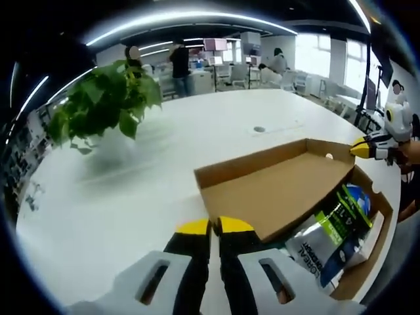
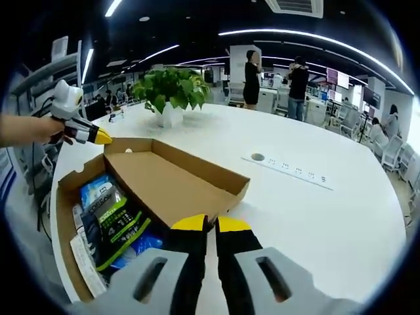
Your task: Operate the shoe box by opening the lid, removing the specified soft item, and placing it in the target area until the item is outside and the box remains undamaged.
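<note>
Step in hand: lid opening; shoe box (image 1: pixel 379 252) sits on white table (image 1: pixel 125 216) with its hinged lid (image 1: pixel 275 190) raised partway, not yet folded clear; removal of the soft item not begun

Left gripper (image 1: pixel 213 226): jaws drawn together, yellow tips right at the lid's near corner; cannot tell if cardboard is pinched between them; right gripper (image 2: pixel 210 223): jaws likewise closed to a thin slit, tips against the lid's near edge, same doubt

Task's thing: green-and-black pouch (image 1: pixel 338 226) lies inside the box, partly under the lid, a blue pouch (image 1: pixel 357 197) just beside it; both well within the walls

Next move, by my reckoning: swing the lid fully back so the opening is free, gently, since the flap's fold could tear; then one claw must open wide and come down on the pouch

View differences: left gripper view shows the right gripper (image 1: pixel 359 149) at the lid's far corner, and a potted plant (image 1: pixel 105 105) well apart; right gripper view shows more of the box interior (image 2: pixel 63 230), the pouch (image 2: pixel 115 220) uncovered, the left gripper (image 2: pixel 102 138) held by a hand (image 2: pixel 29 129), and a socket strip (image 2: pixel 289 170) set in the table (image 2: pixel 328 230)
</note>
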A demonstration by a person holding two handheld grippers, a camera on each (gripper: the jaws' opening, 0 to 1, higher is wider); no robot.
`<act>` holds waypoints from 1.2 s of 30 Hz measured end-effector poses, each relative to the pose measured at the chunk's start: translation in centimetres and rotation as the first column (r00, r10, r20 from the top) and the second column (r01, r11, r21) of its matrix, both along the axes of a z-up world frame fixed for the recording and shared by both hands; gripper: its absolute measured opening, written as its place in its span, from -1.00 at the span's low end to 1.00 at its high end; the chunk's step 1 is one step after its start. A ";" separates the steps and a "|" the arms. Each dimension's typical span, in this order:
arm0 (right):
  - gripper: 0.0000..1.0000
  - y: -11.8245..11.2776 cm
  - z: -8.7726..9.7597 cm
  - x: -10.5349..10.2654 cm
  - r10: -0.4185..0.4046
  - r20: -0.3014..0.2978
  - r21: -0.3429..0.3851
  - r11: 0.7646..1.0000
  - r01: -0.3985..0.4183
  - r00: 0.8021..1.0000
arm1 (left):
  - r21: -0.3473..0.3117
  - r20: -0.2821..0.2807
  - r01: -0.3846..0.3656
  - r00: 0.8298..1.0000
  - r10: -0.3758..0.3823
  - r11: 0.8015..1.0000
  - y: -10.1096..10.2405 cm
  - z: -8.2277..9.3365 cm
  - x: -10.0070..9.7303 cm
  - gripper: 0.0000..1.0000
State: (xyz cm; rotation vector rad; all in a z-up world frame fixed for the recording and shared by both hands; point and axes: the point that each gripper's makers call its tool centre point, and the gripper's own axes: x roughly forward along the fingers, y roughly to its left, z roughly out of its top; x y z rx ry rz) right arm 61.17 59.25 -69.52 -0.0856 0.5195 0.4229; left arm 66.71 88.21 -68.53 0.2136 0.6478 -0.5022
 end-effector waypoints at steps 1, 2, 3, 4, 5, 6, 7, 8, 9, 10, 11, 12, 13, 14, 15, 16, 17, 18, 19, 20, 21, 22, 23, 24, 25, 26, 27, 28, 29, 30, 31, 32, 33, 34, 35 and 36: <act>-0.94 0.0 0.0 0.0 -0.001 -0.002 0.002 1.000 0.001 1.000 | 0.001 -0.001 0.000 1.000 0.000 1.000 0.0 0.0 0.0 -0.99; -0.94 0.0 0.0 0.0 -0.001 -0.003 0.004 1.000 0.001 1.000 | 0.003 -0.003 -0.001 1.000 0.001 1.000 0.0 -0.1 0.0 -0.98; -0.94 0.0 -0.1 0.0 -0.002 -0.005 0.007 1.000 0.002 1.000 | 0.002 -0.005 -0.001 1.000 0.001 1.000 0.0 -0.1 0.0 -0.98; -0.94 -0.1 -0.1 0.1 -0.003 -0.006 0.009 1.000 0.003 1.000 | 0.002 -0.007 -0.003 1.000 0.003 1.000 0.1 -0.1 0.1 -0.98; -0.94 -0.1 -0.2 0.1 -0.004 -0.009 0.011 1.000 0.004 1.000 | 0.002 -0.009 -0.004 1.000 0.004 1.000 0.1 -0.2 0.1 -0.98; -0.94 -0.1 -0.2 0.1 -0.005 -0.010 0.013 1.000 0.005 1.000 | 0.003 -0.010 -0.005 1.000 0.005 1.000 0.1 -0.2 0.2 -0.98; -0.94 -0.1 -0.2 0.1 -0.006 -0.012 0.014 1.000 0.007 1.000 | 0.007 -0.012 -0.005 1.000 0.006 1.000 0.1 -0.2 0.2 -0.98; -0.94 -0.1 -0.1 0.0 -0.007 -0.013 0.014 1.000 0.007 1.000 | 0.009 -0.013 -0.005 1.000 0.006 1.000 0.1 -0.2 0.2 -0.98; -0.95 -0.1 -0.1 0.1 -0.009 -0.015 0.013 1.000 0.009 1.000 | 0.010 -0.014 -0.004 1.000 0.005 1.000 0.1 -0.2 0.2 -0.98; -0.94 -0.1 -0.1 0.1 -0.012 -0.019 0.017 1.000 0.013 1.000 | 0.014 -0.013 -0.002 1.000 0.002 1.000 0.0 -0.2 0.2 -0.98; -0.94 -0.1 0.0 0.0 -0.017 -0.026 0.025 1.000 0.017 1.000 | 0.016 -0.013 -0.001 1.000 0.001 1.000 0.0 -0.2 0.2 -0.98; -0.94 -0.1 0.0 0.0 -0.020 -0.033 0.030 0.999 0.021 0.999 | 0.016 -0.014 0.000 1.000 0.000 1.000 0.0 -0.2 0.2 -0.98; -0.94 -0.1 0.0 0.1 -0.020 -0.036 0.031 0.999 0.022 0.999 | 0.014 -0.013 0.000 1.000 0.000 1.000 0.1 -0.1 0.1 -0.98; -0.94 -0.1 0.0 0.0 -0.021 -0.040 0.032 0.999 0.022 0.999 | 0.011 -0.014 -0.002 1.000 0.002 1.000 0.1 -0.1 0.1 -0.97; -0.93 -0.1 0.0 0.0 -0.020 -0.042 0.033 0.999 0.021 0.999 | 0.007 -0.015 -0.003 1.000 0.003 1.000 0.2 -0.1 0.0 -0.97; -0.92 0.0 0.0 0.0 -0.018 -0.043 0.032 0.999 0.020 0.999 | 0.005 -0.015 -0.003 1.000 0.003 1.000 0.2 0.0 0.0 -0.97; -0.91 0.0 0.0 -0.1 -0.016 -0.046 0.034 0.999 0.018 0.999 | 0.004 -0.014 -0.002 1.000 0.003 1.000 0.2 0.0 -0.1 -0.97; -0.91 0.0 0.0 -0.2 -0.019 -0.049 0.035 0.999 0.020 0.999 | 0.005 -0.013 0.000 1.000 0.001 1.000 0.2 0.1 -0.2 -0.97; -0.90 0.0 0.0 -0.3 -0.016 -0.052 0.033 0.999 0.018 0.999 | 0.006 -0.011 0.001 1.000 -0.001 1.000 0.2 0.2 -0.3 -0.96; -0.90 0.0 0.0 -0.5 -0.012 -0.058 0.034 0.999 0.014 0.998 | 0.007 -0.010 0.002 1.000 -0.002 1.000 0.2 0.3 -0.4 -0.95; -0.90 0.0 0.0 -0.6 -0.009 -0.061 0.033 0.999 0.011 0.998 | 0.010 -0.008 0.005 1.000 -0.005 1.000 0.3 0.4 -0.6 -0.94; -0.89 0.1 -0.1 -0.7 -0.005 -0.063 0.031 1.000 0.007 0.998 | 0.008 -0.007 0.006 1.000 -0.005 1.000 0.4 0.5 -0.7 -0.92; -0.88 0.1 -0.1 -0.9 0.000 -0.064 0.025 1.000 0.001 0.998 | 0.005 -0.007 0.006 1.000 -0.006 1.000 0.4 0.6 -0.8 -0.91; -0.86 0.2 -0.2 -1.2 0.009 -0.066 0.015 1.000 -0.008 0.998 | -0.001 -0.007 0.006 1.000 -0.006 1.000 0.4 0.8 -1.1 -0.90; -0.84 0.2 -0.1 -1.4 0.016 -0.064 0.009 1.000 -0.015 0.998 | -0.004 -0.005 0.005 1.000 -0.005 1.000 0.5 0.9 -1.2 -0.89; -0.82 0.2 0.0 -1.5 0.019 -0.063 0.004 1.000 -0.019 0.998 | -0.007 -0.003 0.005 1.000 -0.005 1.000 0.5 1.1 -1.5 -0.89; -0.81 0.2 0.1 -1.7 0.024 -0.060 -0.001 1.000 -0.024 0.998 | -0.012 -0.002 0.004 1.000 -0.004 1.000 0.6 1.2 -1.8 -0.88; -0.80 0.2 0.2 -1.8 0.028 -0.058 -0.003 1.000 -0.028 0.998 | -0.019 -0.004 0.002 1.000 -0.002 1.000 0.6 1.3 -2.1 -0.87; -0.77 0.1 0.3 -1.9 0.030 -0.056 -0.004 1.000 -0.031 0.998 | -0.021 -0.007 0.002 1.000 -0.002 1.000 0.7 1.3 -2.4 -0.85; -0.75 0.1 0.4 -2.0 0.033 -0.055 -0.004 0.999 -0.033 0.998 | -0.024 -0.009 0.002 1.000 -0.002 1.000 0.7 1.4 -2.8 -0.84; -0.74 0.1 0.5 -2.1 0.036 -0.054 -0.004 0.999 -0.037 0.998 | -0.025 -0.011 0.001 1.000 -0.002 1.000 0.7 1.4 -3.0 -0.84; -0.73 0.1 0.5 -2.2 0.040 -0.054 -0.004 0.999 -0.040 0.998 | -0.026 -0.010 0.001 1.000 -0.002 1.000 0.8 1.5 -3.4 -0.82; -0.71 0.1 0.6 -2.4 0.046 -0.054 -0.007 0.999 -0.047 0.997 | -0.025 -0.009 0.001 1.000 -0.001 1.000 0.8 1.6 -3.7 -0.81; -0.70 0.1 0.6 -2.6 0.049 -0.055 -0.009 0.999 -0.050 0.997 | -0.025 -0.009 0.001 1.000 -0.002 1.000 0.8 1.6 -4.0 -0.80; -0.68 0.1 0.6 -2.8 0.054 -0.056 -0.010 0.998 -0.055 0.997 | -0.025 -0.008 0.001 1.000 -0.001 1.000 0.8 1.7 -4.3 -0.78; -0.67 0.2 0.6 -2.9 0.058 -0.057 -0.010 0.998 -0.059 0.997 | -0.027 -0.009 0.000 1.000 -0.001 1.000 0.8 1.7 -4.6 -0.78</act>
